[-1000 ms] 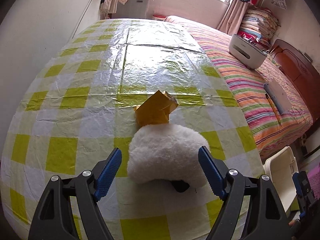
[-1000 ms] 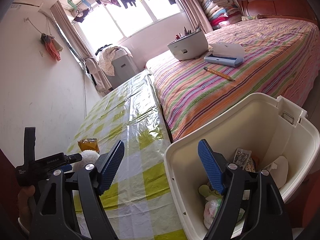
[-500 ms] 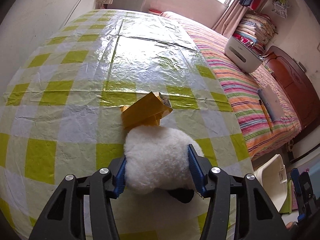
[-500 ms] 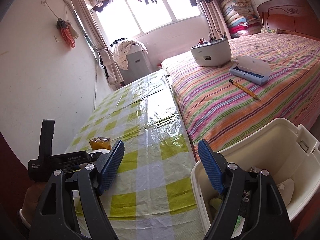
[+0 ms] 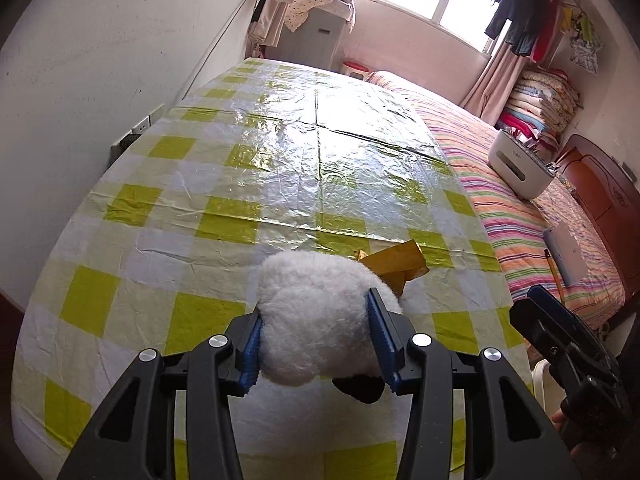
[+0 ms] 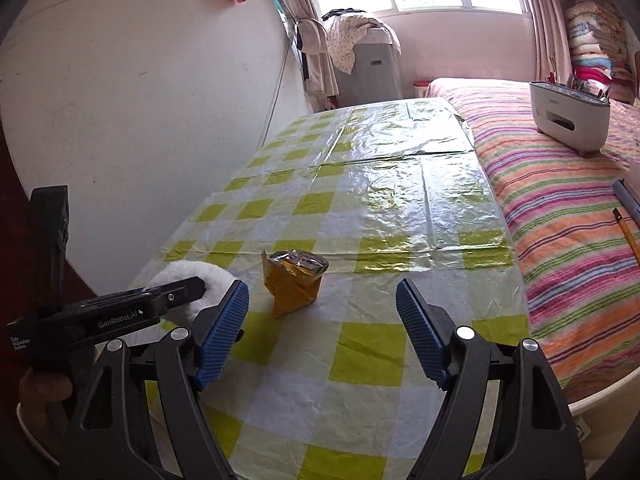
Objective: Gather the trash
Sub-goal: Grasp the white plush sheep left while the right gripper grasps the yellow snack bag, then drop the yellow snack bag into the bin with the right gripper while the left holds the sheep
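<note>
A white fluffy ball (image 5: 312, 312) with a dark part underneath sits between the blue pads of my left gripper (image 5: 316, 320). The jaws are closing and both pads press into its sides. It also shows as the fluffy ball (image 6: 188, 276) at the left of the right wrist view. A crumpled yellow wrapper (image 5: 396, 264) lies just behind it on the checked tablecloth (image 5: 200, 208). My right gripper (image 6: 322, 296) hangs open above the table, with the yellow wrapper (image 6: 294, 282) a little ahead of its left finger and nothing between the pads.
A white bin rim (image 6: 600, 392) shows at the table's near right corner. The striped bed (image 6: 560, 208) runs along the table's right side, carrying a white box (image 6: 568, 116) and a pencil (image 6: 628, 236). A wall (image 5: 100, 80) borders the left.
My left jaws closed onto the fluffy ball and carried it slightly left of the wrapper. My right gripper swung from over the bin to above the table, facing the wrapper.
</note>
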Tool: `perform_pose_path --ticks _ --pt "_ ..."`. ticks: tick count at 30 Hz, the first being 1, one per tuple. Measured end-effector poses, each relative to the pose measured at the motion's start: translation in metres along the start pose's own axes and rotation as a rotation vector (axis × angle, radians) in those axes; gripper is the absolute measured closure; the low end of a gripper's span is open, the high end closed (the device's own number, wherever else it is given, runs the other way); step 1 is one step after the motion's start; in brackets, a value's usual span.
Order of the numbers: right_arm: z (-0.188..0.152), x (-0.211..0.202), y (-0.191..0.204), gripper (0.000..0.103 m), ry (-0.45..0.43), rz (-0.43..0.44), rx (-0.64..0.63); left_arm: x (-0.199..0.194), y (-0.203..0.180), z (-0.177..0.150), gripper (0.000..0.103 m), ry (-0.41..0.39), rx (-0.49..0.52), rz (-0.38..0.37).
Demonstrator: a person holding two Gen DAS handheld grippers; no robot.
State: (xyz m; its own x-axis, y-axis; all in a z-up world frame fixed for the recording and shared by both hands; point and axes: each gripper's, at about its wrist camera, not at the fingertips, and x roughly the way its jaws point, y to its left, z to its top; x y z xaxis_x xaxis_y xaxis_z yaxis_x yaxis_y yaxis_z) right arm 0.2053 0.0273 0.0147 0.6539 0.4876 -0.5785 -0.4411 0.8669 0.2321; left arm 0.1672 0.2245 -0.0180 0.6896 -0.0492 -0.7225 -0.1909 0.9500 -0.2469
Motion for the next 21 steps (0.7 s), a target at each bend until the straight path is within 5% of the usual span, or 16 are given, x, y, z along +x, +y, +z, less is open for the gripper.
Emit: perform_pose_path --ticks 4,13,15,17,21 --pt "0.008 0.042 0.026 0.023 0.091 0.026 -0.102 -0.012 0.016 0.005 0.058 -0.046 -0.034 0.032" --pt "0.012 0.121 0.031 0.022 0.257 -0.021 -0.046 -0.025 0.030 0.009 0.058 -0.081 -0.056 0.053" --pt "0.010 0.130 0.027 0.054 0.286 -0.020 -0.024 -0.025 0.030 0.009 0.058 -0.079 -0.053 0.054" --pt "0.009 0.129 0.027 0.063 0.278 -0.023 -0.029 -0.028 0.029 0.008 0.058 -0.085 -0.052 0.054" --pt "0.001 0.100 0.031 0.064 0.209 -0.021 -0.067 -0.032 0.023 0.004 0.058 -0.096 -0.032 0.043"
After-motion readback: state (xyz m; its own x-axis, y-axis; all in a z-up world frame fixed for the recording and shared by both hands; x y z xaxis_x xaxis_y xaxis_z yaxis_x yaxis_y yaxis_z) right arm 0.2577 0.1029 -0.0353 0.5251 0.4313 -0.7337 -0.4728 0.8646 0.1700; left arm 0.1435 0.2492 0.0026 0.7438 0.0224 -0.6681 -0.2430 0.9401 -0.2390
